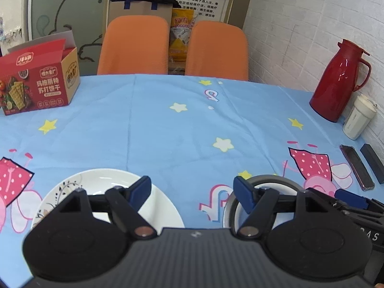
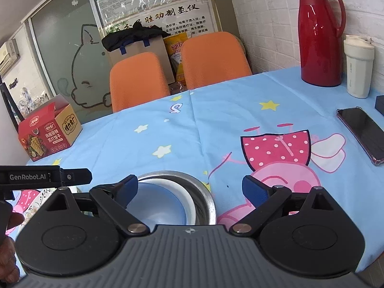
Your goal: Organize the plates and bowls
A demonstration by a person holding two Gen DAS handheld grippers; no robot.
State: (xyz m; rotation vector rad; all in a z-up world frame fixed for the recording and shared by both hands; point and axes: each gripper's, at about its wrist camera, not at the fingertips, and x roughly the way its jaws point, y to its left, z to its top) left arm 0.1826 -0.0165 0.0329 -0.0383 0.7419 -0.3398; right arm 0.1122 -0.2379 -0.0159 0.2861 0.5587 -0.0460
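Note:
A white plate (image 1: 158, 204) with a dark leaf pattern lies on the blue tablecloth, under my left gripper's left finger. A steel bowl (image 1: 276, 182) sits to its right; in the right wrist view the steel bowl (image 2: 204, 192) holds a white bowl (image 2: 182, 189) with a blue bowl (image 2: 158, 206) nested inside. My left gripper (image 1: 193, 192) is open and empty, low over the gap between plate and bowls. My right gripper (image 2: 190, 189) is open and empty, its left finger over the nested bowls.
A red biscuit box (image 1: 38, 81) stands at the far left. A red thermos (image 2: 319, 36) and a white cup (image 2: 358, 67) stand by the wall at right, with a phone (image 2: 364, 132) and a dark box (image 1: 373, 162). Two orange chairs (image 1: 134, 45) are behind the table.

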